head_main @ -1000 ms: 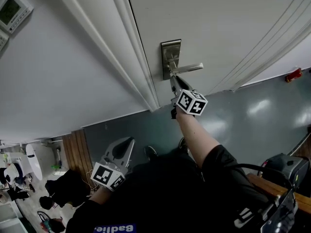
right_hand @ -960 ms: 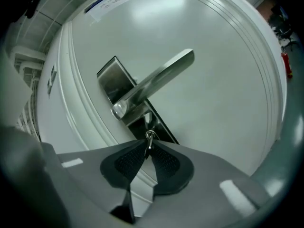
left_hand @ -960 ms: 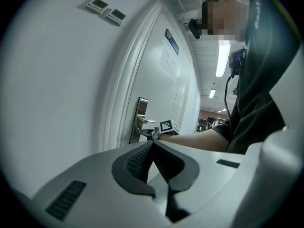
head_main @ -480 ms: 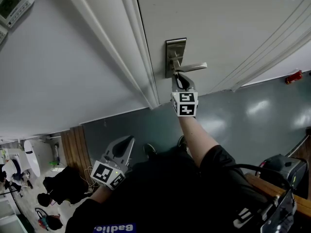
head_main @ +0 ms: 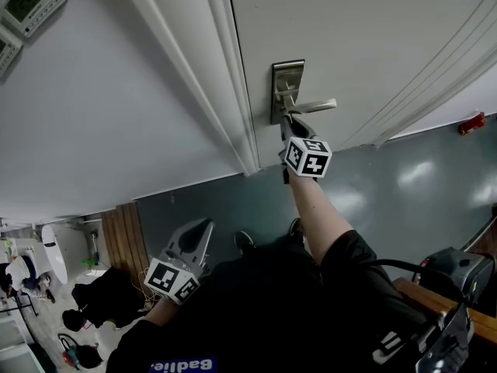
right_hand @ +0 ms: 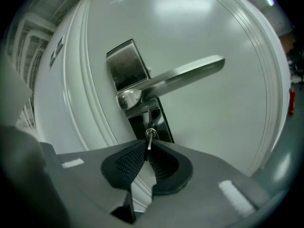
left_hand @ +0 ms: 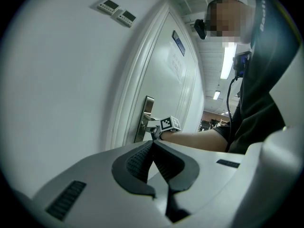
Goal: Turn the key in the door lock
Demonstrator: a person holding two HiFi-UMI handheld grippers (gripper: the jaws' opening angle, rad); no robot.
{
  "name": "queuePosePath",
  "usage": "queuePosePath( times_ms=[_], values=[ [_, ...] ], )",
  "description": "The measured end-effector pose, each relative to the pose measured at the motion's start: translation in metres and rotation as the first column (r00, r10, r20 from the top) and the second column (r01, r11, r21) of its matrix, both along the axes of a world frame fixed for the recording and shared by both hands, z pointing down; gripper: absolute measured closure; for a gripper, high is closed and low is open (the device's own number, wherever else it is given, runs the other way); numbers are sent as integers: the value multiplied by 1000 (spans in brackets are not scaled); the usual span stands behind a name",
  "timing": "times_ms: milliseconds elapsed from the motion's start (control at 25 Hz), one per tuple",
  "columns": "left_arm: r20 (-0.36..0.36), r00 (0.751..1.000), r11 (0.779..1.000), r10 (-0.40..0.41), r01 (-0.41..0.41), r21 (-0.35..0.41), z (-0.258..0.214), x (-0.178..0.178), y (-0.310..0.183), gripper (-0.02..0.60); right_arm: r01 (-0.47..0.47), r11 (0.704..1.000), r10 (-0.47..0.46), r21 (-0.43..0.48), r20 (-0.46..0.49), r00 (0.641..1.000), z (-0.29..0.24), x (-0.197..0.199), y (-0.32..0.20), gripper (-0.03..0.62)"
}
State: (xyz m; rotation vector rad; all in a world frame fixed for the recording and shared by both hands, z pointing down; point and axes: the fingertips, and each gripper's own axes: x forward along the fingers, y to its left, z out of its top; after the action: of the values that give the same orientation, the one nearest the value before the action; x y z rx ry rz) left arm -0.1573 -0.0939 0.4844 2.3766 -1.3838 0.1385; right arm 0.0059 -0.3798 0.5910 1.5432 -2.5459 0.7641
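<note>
Closest in, the left tool (left_hand: 153,143) is held low by the person's dark-clothed body, its jaws drawn together with nothing between them and touching nothing. It points toward the white wall (head_main: 93,123) beside the door. Further out, the person's bare right forearm (head_main: 317,208) reaches up to the door, carrying the right tool (right_hand: 148,144) with its marker cube (head_main: 308,157) turned toward the head view. That tool's jaws are closing on the key (right_hand: 150,135), and the dark ribbed pads (right_hand: 130,161) meet at their tips on the key's thin metal head. The key stands in the lock at the lower end of the metal lock plate (right_hand: 124,70), just below the lever handle (right_hand: 187,74). The handle juts out from the plate toward the side away from the frame. The plate sits close to the edge of the white door (head_main: 373,29), next to the moulded door frame (head_main: 194,68). Farthest off, two small control panels (head_main: 27,2) are mounted on the wall, well apart from the lock.
</note>
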Motion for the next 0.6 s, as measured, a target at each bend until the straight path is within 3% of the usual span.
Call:
queuePosePath(
  times_ms=[160,360,440,600],
  values=[
    [5,1000,1000,-13,13,-17,4,-9,5,575,15,997,1,75,-204,979,-1,-2,1,562],
    [-11,1000,999,-29,28,-21,4,-13,5,575,77,987,-9,141,-432,902,-1,-5,2,557],
    [-15,1000,1000,-24,23,-19,5,-12,5,575,109,980,-5,164,-532,847,0,-5,3,556],
    [-33,999,999,-28,27,-18,5,-12,3,575,192,958,20,215,-715,698,-1,-7,3,566]
  ],
)
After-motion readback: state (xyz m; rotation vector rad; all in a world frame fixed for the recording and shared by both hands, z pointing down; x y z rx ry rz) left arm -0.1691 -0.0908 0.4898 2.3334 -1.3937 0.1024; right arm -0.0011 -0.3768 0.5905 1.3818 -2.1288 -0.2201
